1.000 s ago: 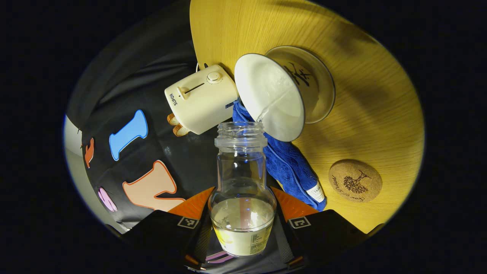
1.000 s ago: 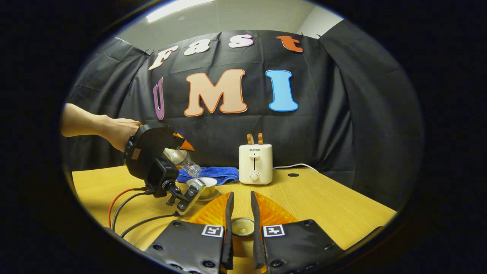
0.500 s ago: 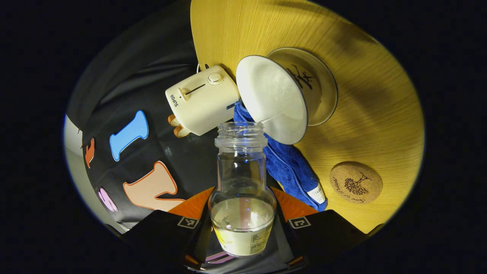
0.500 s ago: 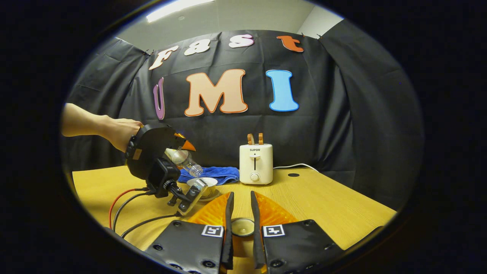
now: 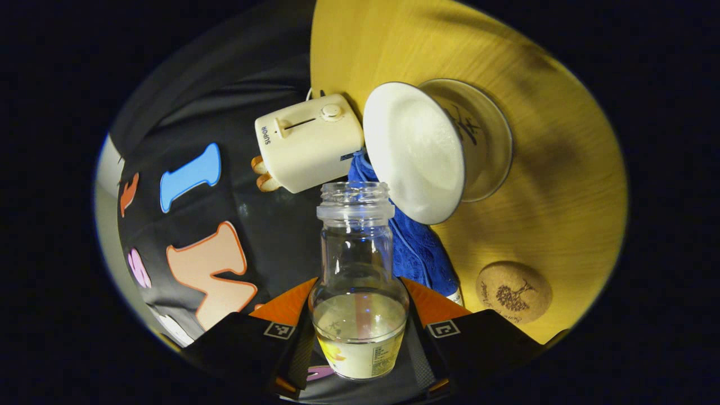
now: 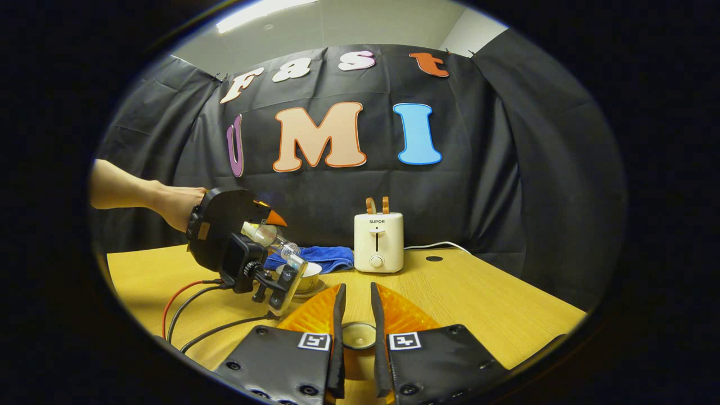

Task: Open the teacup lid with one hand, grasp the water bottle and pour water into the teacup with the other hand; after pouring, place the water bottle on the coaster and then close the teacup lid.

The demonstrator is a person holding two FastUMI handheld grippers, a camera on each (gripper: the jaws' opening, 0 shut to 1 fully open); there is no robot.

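The left tongs [image 5: 360, 332] grip the tilted bottle [image 5: 359, 281] beside the open teacup [image 5: 416, 152]; the right tongs [image 6: 357, 337] pinch its lid [image 6: 358, 334]. Water may spill on the counter [image 5: 540, 169] if the mouth drifts.

The water bottle [image 5: 358, 270] is clear glass with clear water inside and a pale label showing a touch of yellow. The teacup [image 5: 419, 149] is white inside with a thin dark rim line and dark brush-stroke characters on its outer wall. The round coaster [image 5: 513, 292] is cork-brown with a dark tree print. The towel [image 5: 419, 253] is bright blue. The toaster [image 5: 306, 140] is cream, holding brown toast. The table [image 5: 562, 185] is yellow wood grain.
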